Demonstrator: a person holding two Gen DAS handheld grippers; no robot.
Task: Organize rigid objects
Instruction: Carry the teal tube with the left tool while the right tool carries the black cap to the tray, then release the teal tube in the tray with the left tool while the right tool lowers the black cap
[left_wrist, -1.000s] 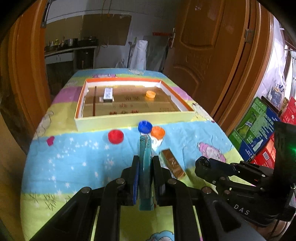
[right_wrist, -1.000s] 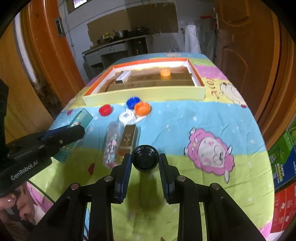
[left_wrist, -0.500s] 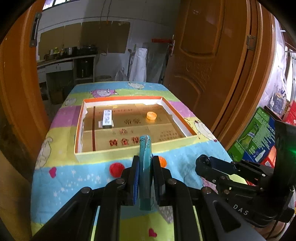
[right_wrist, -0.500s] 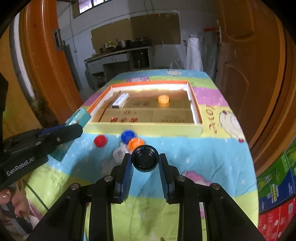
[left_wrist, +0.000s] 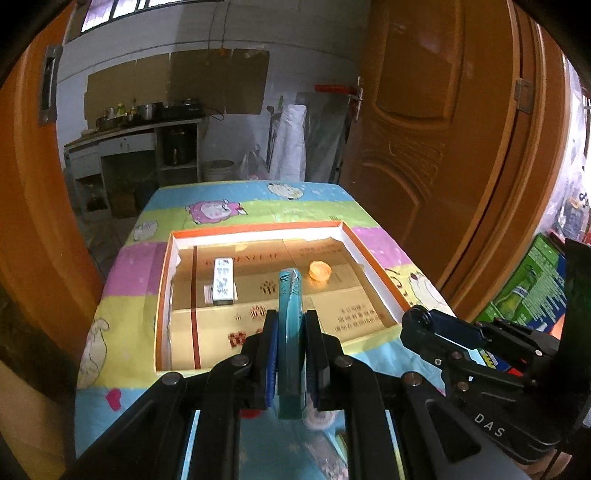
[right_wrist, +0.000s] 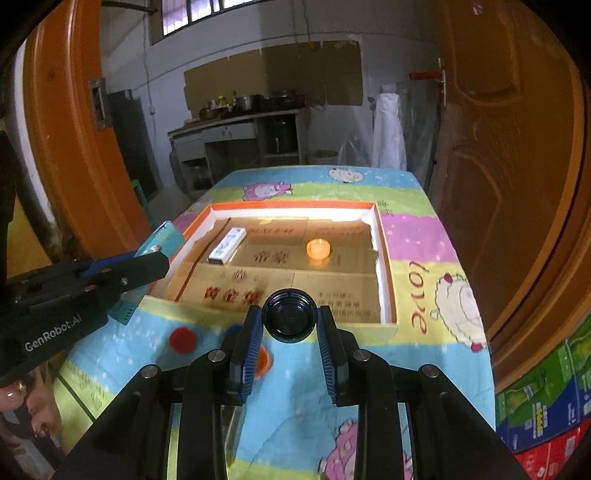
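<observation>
A: Left gripper (left_wrist: 290, 354) pinching the flat teal box (left_wrist: 290, 332), right gripper (right_wrist: 290, 332) clamping the round black cap (right_wrist: 290, 316), both above the shallow orange-rimmed cardboard tray (right_wrist: 386, 258).

B: Lower them level inside, clear of the rim, before releasing.

You are working in a dim room: daylight enters only through the high barred window (right_wrist: 207, 14) and leaves the far wall grey. The pale inner wall of the tray (left_wrist: 258, 236) glares white along its far side, and the orange cap (right_wrist: 318, 249) glows, blown out. Your fisheye lenses bend the doors (left_wrist: 436, 147) into curves and darken every corner. The tabletop (right_wrist: 424, 236) looks soft, and close to the lens it smears.
</observation>
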